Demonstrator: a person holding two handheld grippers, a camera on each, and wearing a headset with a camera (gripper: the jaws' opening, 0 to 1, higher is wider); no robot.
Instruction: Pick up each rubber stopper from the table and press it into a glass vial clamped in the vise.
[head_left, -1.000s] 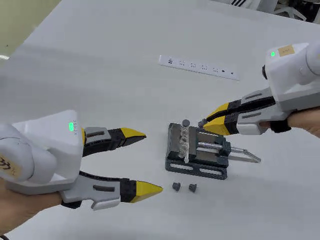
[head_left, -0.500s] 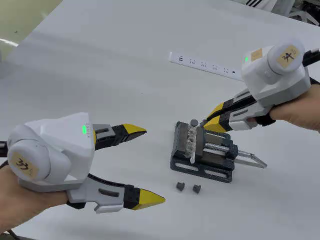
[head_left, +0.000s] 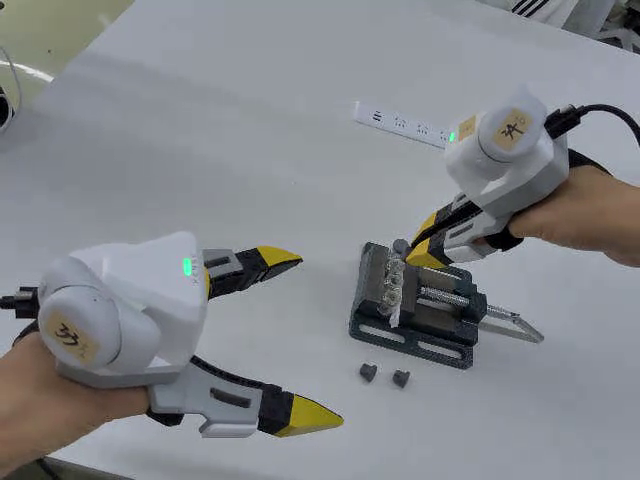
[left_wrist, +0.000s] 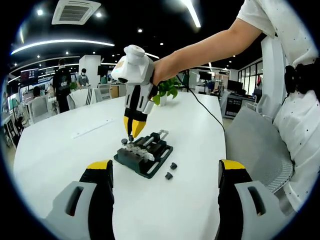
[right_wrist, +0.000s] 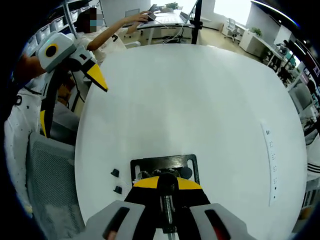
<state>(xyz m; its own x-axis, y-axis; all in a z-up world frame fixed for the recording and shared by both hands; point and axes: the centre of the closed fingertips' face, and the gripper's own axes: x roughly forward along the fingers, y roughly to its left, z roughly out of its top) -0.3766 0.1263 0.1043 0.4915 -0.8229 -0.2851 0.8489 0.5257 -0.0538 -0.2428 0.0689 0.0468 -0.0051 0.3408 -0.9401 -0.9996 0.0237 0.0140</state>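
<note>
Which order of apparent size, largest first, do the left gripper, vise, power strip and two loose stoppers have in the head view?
1. left gripper, helped by nearness to the camera.
2. vise.
3. power strip, thin and farther away.
4. loose stoppers, which look alike, so no order between them.

White-bodied left gripper (head_left: 315, 340) and right gripper (head_left: 410, 252), grey-and-black jaws tipped yellow, green lamps (head_left: 186, 267) lit, round handwritten labels (head_left: 72, 340) stuck on, black cable (head_left: 600, 112) attached, white dotted short-sleeved shirt (left_wrist: 300, 115) worn.
</note>
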